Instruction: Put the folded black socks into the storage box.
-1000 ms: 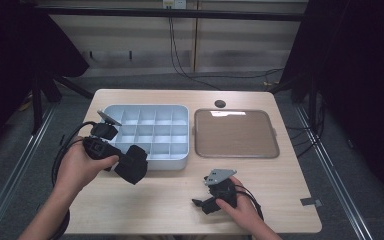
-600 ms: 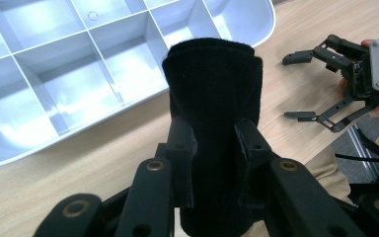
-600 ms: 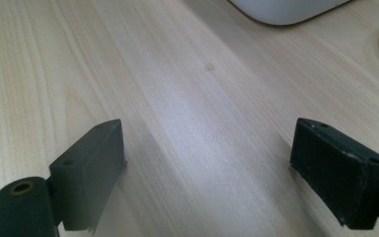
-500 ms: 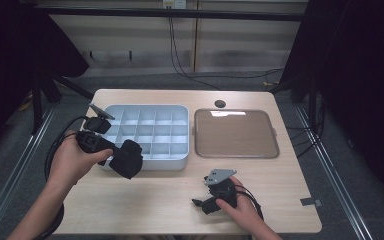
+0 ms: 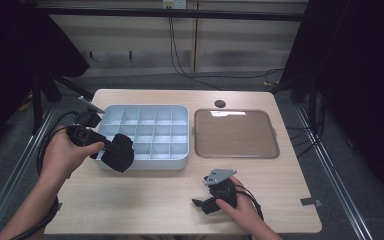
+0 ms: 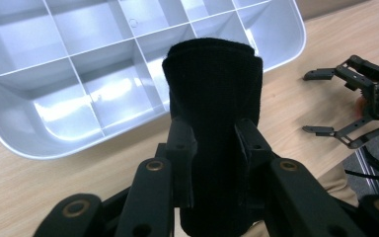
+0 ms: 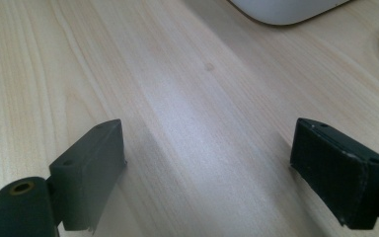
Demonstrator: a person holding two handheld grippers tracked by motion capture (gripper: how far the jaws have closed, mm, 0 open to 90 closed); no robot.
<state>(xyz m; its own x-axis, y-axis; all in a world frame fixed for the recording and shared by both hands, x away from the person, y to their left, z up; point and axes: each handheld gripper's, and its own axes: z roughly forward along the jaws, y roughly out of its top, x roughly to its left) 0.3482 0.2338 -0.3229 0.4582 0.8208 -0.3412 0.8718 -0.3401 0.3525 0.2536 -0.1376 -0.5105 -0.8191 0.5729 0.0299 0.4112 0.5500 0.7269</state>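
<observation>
The left gripper (image 5: 111,150) is clamped on a rolled black cloth (image 5: 118,153), probably a sock or sleeve; what it is exactly is hard to tell. In the left gripper view the roll (image 6: 212,98) stands between the two jaws, its lower end cut off by the bottom edge and its sides hidden behind the pads. It hangs over the near left corner of the grey compartment tray (image 5: 180,162), whose cells look bare where they can be seen; the roll covers part of the near left cells.

The right gripper (image 5: 200,201) rests low on the wooden table (image 5: 145,200) at the near right, jaws spread wide with nothing between them; bare wood shows between its pads (image 7: 91,170).

Right of the tray lies a flat brown tray lid or board (image 5: 236,134), glare washing out its far edge. A small dark round object (image 5: 220,104) sits beyond it, too small to identify. No writing or label can be read anywhere.
</observation>
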